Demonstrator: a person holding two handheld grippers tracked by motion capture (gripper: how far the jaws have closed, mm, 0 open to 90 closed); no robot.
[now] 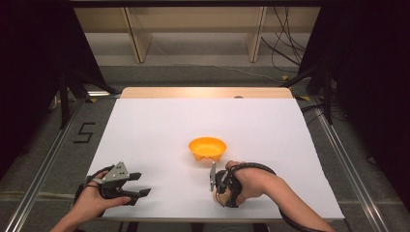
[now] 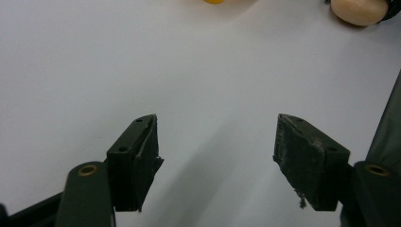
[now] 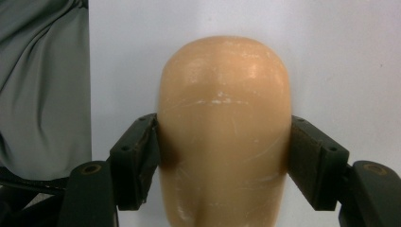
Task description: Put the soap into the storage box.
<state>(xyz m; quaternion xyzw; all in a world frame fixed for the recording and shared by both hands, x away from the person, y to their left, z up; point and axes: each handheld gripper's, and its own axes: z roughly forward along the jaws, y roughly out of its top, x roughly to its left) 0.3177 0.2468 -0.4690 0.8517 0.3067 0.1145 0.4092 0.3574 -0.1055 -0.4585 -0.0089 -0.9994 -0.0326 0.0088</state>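
Note:
A smooth tan rounded object [image 3: 222,94] sits between the jaws of my right gripper [image 3: 222,161], which is shut on it with both pads pressed against its sides. In the high view this gripper [image 1: 223,193] holds the tan object [image 1: 218,197] near the table's front edge, just in front of an orange bowl [image 1: 207,148]. My left gripper [image 1: 142,184] rests at the front left, open, with nothing between its jaws [image 2: 217,142]. The left gripper view catches the tan object [image 2: 359,12] at its top right and a sliver of the bowl [image 2: 213,1].
A white sheet [image 1: 159,130] covers the table. Grey fabric [image 3: 42,85] hangs past the table edge in the right gripper view. Wooden shelf legs [image 1: 138,41] and cables [image 1: 285,48] lie on the floor beyond the far edge.

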